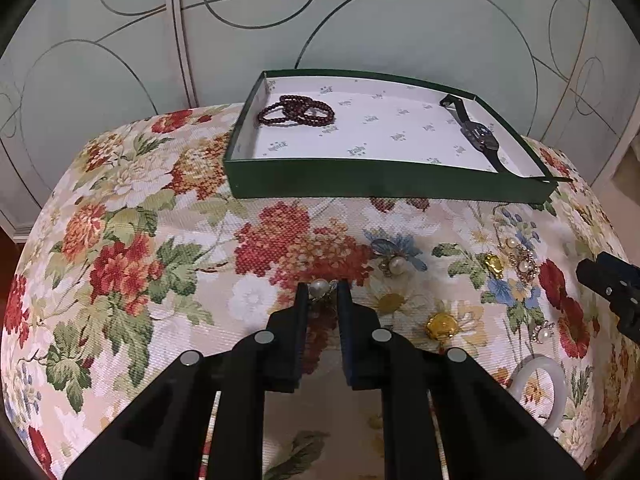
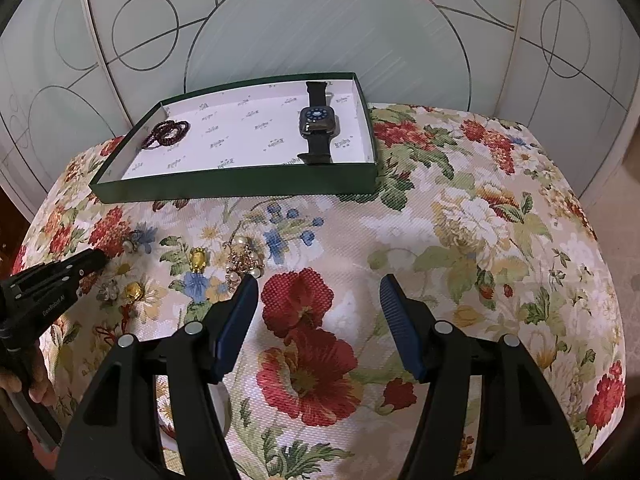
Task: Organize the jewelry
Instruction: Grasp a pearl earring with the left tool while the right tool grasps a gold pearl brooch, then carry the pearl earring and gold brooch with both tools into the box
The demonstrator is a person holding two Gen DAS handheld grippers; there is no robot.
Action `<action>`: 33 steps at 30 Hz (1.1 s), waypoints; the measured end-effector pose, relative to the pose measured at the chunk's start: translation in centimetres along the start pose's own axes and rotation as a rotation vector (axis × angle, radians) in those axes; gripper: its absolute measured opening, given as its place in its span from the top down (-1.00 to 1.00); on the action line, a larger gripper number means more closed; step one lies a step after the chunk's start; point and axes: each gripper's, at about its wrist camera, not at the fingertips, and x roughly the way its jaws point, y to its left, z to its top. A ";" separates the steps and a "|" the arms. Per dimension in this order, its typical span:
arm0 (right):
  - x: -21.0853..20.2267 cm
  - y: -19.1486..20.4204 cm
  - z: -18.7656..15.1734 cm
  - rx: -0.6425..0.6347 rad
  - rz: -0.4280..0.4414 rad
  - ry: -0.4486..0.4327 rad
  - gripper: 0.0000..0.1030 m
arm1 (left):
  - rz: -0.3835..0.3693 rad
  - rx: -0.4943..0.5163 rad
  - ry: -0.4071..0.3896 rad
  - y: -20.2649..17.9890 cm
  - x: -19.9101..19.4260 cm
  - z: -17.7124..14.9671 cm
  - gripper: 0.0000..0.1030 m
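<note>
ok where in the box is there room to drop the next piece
The middle of the box is bare: the white floor between the beads at its left end and the watch toward its right. The near left corner is free too. The loose pieces crowd the cloth in front of it.

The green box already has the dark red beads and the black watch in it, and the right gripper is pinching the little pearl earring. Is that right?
Nearly. The green box does hold the dark red beads and the black watch. But the left gripper has the pearl earring between its fingertips, as the left wrist view shows. The right gripper is open over bare cloth.
</note>
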 end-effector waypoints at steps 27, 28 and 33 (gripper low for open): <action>4.3 4.6 0.3 -0.100 -0.003 0.036 0.14 | 0.030 -0.031 -0.013 2.5 -0.1 0.7 0.71; 4.3 4.6 0.3 -0.109 0.000 0.029 0.31 | 0.029 -0.033 -0.011 2.5 0.0 0.7 0.71; 4.3 4.9 0.2 -0.131 0.003 0.019 0.52 | 0.030 -0.031 -0.007 2.5 0.2 0.6 0.71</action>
